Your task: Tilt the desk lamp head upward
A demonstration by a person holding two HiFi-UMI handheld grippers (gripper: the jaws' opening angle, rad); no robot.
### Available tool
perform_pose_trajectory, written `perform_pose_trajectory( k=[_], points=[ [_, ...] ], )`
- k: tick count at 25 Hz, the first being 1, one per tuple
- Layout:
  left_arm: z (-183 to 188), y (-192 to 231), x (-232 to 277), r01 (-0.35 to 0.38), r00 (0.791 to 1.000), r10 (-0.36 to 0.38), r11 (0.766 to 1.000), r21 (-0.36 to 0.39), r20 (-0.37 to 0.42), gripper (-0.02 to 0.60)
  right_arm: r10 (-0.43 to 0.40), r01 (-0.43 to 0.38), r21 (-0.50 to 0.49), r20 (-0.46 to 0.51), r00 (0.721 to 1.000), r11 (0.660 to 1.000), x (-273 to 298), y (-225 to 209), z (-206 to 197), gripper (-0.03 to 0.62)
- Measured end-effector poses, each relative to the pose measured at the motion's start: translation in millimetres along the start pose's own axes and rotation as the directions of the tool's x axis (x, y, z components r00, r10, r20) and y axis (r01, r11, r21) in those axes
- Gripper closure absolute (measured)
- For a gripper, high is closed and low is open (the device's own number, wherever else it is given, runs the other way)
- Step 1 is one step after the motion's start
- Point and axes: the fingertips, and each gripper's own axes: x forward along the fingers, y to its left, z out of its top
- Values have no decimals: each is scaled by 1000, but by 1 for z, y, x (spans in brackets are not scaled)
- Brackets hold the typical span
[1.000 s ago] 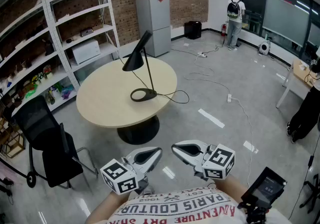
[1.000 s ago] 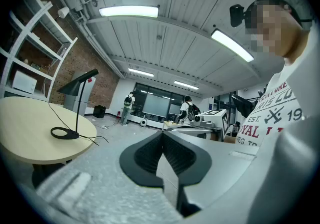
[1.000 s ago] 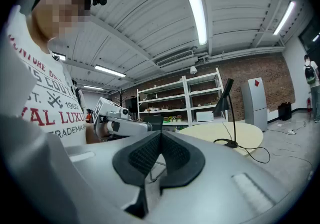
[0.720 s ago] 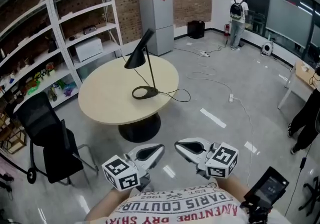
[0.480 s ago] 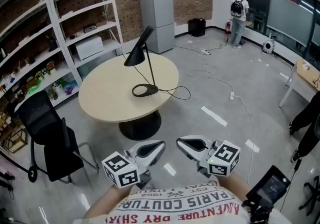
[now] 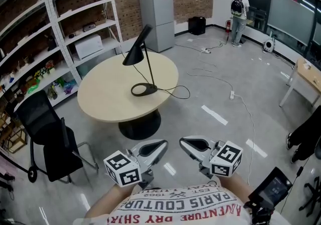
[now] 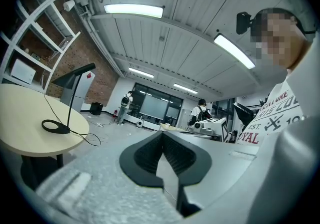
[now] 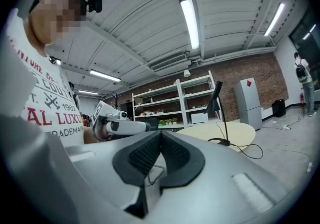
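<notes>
A black desk lamp stands on a round beige table (image 6: 105,103). Its cone head (image 6: 137,49) points down to the left, the thin stem rises from a ring base (image 6: 143,89), and a black cord trails off to the right. The lamp head (image 7: 75,74) shows far left in the left gripper view and the lamp (image 8: 218,99) far right in the right gripper view. My left gripper (image 6: 161,145) and right gripper (image 6: 184,143) are both shut and empty. They hang close to my chest, well short of the table.
A black office chair (image 6: 47,141) stands left of the table. White shelving (image 6: 60,33) lines the brick wall, with a grey fridge (image 6: 156,18) behind the table. Cables (image 6: 215,78) cross the floor at right. A person with a backpack (image 6: 238,16) stands far back.
The view has shifted slightly as I move; the table and lamp sit a little lower left in view. Both grippers stay shut and keep their place near my chest.
</notes>
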Motion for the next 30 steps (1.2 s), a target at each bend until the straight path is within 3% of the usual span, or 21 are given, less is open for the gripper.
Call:
perform_pose_trajectory(
  k=[6, 12, 18, 30],
  points=[
    [-3, 3, -8, -24, 1000, 24, 1000, -16, 5, 581, 1, -1, 37, 1, 1000, 999, 6, -8, -10, 592],
    [1, 33, -23, -69, 996, 75, 992, -104, 57, 581, 41, -39, 42, -30, 999, 998, 29, -14, -20, 592],
    [3, 66, -17, -82, 994, 90, 988, -128, 66, 581, 32, -30, 41, -52, 998, 999, 49, -38, -27, 592],
    [24, 183, 28, -58, 996, 70, 980, -192, 56, 581, -24, 32, 94, -93, 995, 995, 113, -138, -29, 592]
  ],
)
